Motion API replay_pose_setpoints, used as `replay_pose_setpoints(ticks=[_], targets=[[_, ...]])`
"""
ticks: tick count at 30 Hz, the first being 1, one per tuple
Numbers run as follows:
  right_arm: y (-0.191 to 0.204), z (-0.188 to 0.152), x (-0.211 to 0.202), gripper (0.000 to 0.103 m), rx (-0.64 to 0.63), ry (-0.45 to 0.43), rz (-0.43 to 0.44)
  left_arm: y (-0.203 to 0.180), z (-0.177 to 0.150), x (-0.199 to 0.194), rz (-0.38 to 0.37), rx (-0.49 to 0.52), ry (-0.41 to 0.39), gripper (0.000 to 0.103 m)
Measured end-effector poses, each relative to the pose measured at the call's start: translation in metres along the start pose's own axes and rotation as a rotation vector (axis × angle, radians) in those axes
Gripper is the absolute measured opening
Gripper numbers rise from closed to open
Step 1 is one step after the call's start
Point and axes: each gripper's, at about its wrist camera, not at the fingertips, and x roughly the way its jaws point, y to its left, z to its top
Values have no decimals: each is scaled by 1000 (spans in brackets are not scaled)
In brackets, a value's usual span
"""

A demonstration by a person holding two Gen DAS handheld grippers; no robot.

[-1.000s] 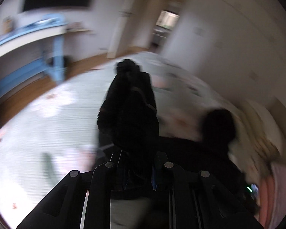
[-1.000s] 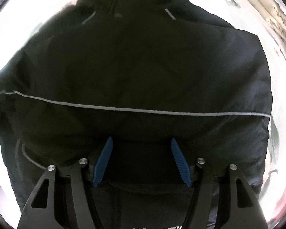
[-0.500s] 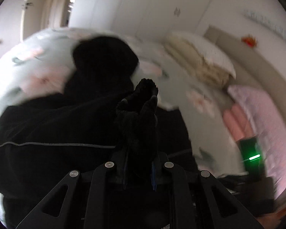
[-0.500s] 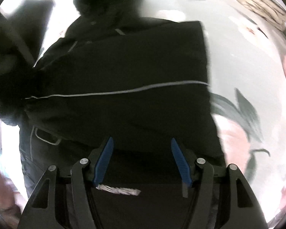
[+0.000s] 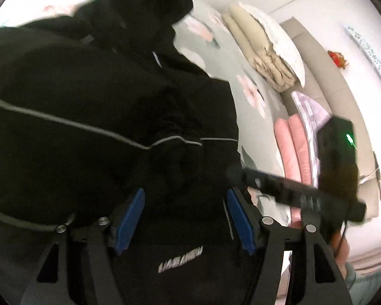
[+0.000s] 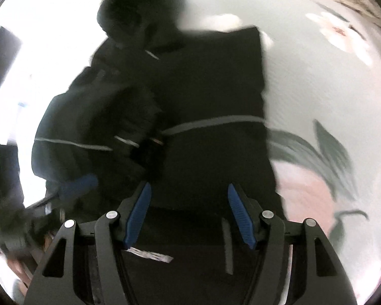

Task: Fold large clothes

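Observation:
A black hooded jacket (image 5: 94,96) with thin grey piping lies on the floral bedspread (image 5: 256,106). It also shows in the right wrist view (image 6: 210,96), its hood at the far end and a sleeve folded across the body. My left gripper (image 5: 185,216) is open and empty just above the jacket's lower part, near a white logo. My right gripper (image 6: 188,216) is open and empty over the jacket's hem. The right gripper also appears in the left wrist view (image 5: 287,190), close on the right. The left gripper's blue pad shows blurred in the right wrist view (image 6: 78,185).
Folded beige bedding and a white pillow (image 5: 266,48) lie at the head of the bed. Pink pillows (image 5: 289,147) lie beside a beige headboard (image 5: 325,76). White wardrobe doors stand behind. Bedspread (image 6: 317,101) lies bare to the jacket's right.
My left gripper carried a sleeve across the jacket's body, then opened and let it go. My right gripper stayed open and drew back toward the hem.

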Motion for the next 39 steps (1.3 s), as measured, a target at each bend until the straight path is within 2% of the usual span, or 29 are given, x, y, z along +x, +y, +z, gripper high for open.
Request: replay_pose_setpoints(ticks=[3,6,8,9,10,11,13,16,18,20,22,24,27,29,32,34,35,36,39], targets=[[17,17,12,70,14,16,109,13,-6,-36,58,-42,-45,70],[20,27,35,70,41,39,130,30,-10,-58,91,-92,-81,70],[19,31,47,70,71,45,170,45,-11,-75,141,-116,-115,70],[22,33,55,64,81,53,185,48,-10,-80,165,-117,-132,70],[24,34,59,52,82,64,200,51,-8,-88,197,-109,-155,70],[29,35,63,32,67,82,215,51,-3,-92,222,-103,-172,70],[38,37,59,26,27,62,170,51,9,-104,276,-82,-218,70],[42,35,17,25,-19,-19,130,53,29,-115,346,-51,-256,70],[37,35,-14,25,-28,-84,71,61,44,-117,370,-41,-274,70],[18,34,-37,25,-12,-131,-13,70,54,-107,392,-50,-258,70],[3,36,-29,25,22,-97,-30,94,65,-80,468,-77,-182,70],[-15,34,-2,25,58,-38,-57,112,67,-57,496,-91,-132,68],[-36,31,32,26,69,-6,-96,118,66,-37,563,-17,-103,72],[-45,30,40,27,121,-13,-73,114,66,-36,582,15,-92,73],[-44,30,36,27,117,-7,-81,110,69,-45,573,28,-88,73],[-40,32,29,31,126,18,-80,100,72,-62,564,37,-104,73],[-39,34,19,40,131,25,-77,92,75,-74,554,49,-128,73],[-41,37,8,43,129,13,-76,87,77,-86,539,60,-151,73],[-13,41,-40,43,65,-119,-72,77,88,-110,454,73,-195,73]])
